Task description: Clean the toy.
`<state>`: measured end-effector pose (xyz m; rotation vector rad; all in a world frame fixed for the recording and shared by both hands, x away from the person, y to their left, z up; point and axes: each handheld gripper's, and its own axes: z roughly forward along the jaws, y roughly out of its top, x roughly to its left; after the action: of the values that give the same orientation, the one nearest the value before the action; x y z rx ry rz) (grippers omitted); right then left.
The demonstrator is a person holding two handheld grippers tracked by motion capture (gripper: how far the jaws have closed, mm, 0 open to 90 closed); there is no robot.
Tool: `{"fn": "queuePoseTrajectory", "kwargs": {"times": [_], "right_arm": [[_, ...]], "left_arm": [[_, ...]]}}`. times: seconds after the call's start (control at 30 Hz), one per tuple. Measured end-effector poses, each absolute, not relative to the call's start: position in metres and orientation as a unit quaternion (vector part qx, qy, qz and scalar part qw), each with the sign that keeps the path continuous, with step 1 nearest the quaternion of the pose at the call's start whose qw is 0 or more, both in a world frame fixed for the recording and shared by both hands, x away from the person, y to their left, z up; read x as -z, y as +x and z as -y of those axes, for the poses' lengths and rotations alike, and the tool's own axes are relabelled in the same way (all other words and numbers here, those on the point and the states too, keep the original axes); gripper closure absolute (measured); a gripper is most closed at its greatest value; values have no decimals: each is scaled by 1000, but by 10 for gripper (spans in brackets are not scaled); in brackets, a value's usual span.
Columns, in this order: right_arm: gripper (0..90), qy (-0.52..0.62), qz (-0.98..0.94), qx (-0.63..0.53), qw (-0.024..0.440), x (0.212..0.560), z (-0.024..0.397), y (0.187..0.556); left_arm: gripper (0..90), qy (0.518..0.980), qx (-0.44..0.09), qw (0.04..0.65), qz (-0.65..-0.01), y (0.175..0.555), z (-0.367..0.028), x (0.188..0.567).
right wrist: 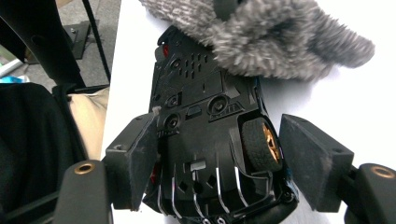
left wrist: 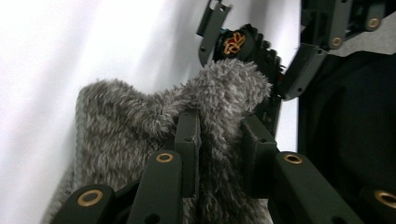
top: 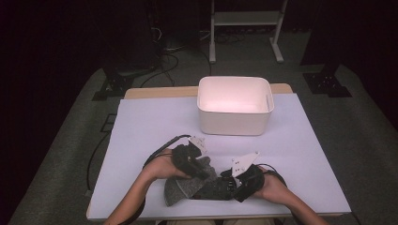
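Fuzzy grey sock (left wrist: 140, 126): soft, limp; pinched at cuff by left gripper (left wrist: 219, 140) fingers. Toy car (right wrist: 210, 140): rigid, light, upturned; right gripper (right wrist: 219, 163) fingers spread astride chassis, sock at 12 o'clock.

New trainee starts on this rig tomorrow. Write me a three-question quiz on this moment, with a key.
1. True or false: the left gripper is shut on the grey fuzzy sock.
2. The toy car between the right gripper's pads lies: A) on its wheels, B) underside up, C) inside the white bin.
3. Fill in: one end of the toy car is tucked into the ____.

Key:
1. True; its jaws pinch a fold of the sock.
2. B; the black chassis and a gold-rimmed wheel face the right gripper's camera, and the pads stand at each flank with a gap on the wheel side.
3. Sock.
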<state>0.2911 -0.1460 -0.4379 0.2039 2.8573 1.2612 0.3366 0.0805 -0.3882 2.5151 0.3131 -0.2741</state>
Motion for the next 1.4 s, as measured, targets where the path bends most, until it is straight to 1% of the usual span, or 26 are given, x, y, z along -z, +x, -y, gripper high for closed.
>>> {"fn": "queuePoseTrajectory", "kwargs": {"times": [0.1, 0.2, 0.3, 0.5, 0.53, 0.57, 0.6, 0.63, 0.73, 0.77, 0.83, 0.93, 1.03, 1.2, 1.3, 1.37, 1.4], "right_arm": [[283, 62, -913, -402, 16, 437, 146, 288], [280, 67, -913, -402, 10, 434, 146, 287], [246, 85, -914, -397, -9, 433, 148, 290], [253, 91, -918, -382, -55, 441, 148, 289], [279, 88, -919, -380, -61, 443, 146, 286], [333, 84, -920, -378, -62, 444, 145, 285], [411, 76, -921, -376, -66, 445, 144, 283], [425, 70, -923, -373, -65, 446, 143, 281], [539, 62, -920, -380, -73, 446, 142, 278], [540, 61, -919, -383, -70, 446, 142, 277], [550, 52, -921, -383, -47, 446, 142, 271], [564, 45, -923, -383, 4, 444, 142, 268], [564, 55, -922, -383, 24, 444, 146, 276], [564, 75, -920, -384, 40, 442, 152, 294], [557, 83, -916, -392, 32, 446, 156, 299], [485, 83, -914, -396, 20, 446, 160, 299], [479, 85, -912, -401, 19, 444, 163, 299]], "left_arm": [[726, 942, 105, 297, -113, 332, -83, 388], [728, 941, 104, 303, -109, 328, -84, 386], [728, 939, 101, 312, -101, 320, -86, 384], [727, 939, 96, 320, -81, 305, -88, 378], [727, 939, 96, 321, -79, 304, -88, 378], [727, 940, 96, 320, -76, 302, -88, 377], [728, 940, 95, 320, -74, 301, -88, 376], [729, 940, 98, 319, -69, 299, -88, 375], [730, 940, 105, 320, -60, 295, -87, 374], [730, 941, 104, 317, -58, 293, -86, 373], [730, 941, 101, 319, -53, 292, -85, 371], [730, 943, 88, 316, -53, 293, -81, 367], [729, 947, 73, 307, -52, 299, -77, 364], [725, 956, 35, 284, -59, 310, -70, 362], [725, 959, 31, 275, -58, 310, -68, 364], [726, 957, 32, 281, -60, 309, -69, 366], [726, 957, 33, 282, -61, 310, -70, 366]]}}
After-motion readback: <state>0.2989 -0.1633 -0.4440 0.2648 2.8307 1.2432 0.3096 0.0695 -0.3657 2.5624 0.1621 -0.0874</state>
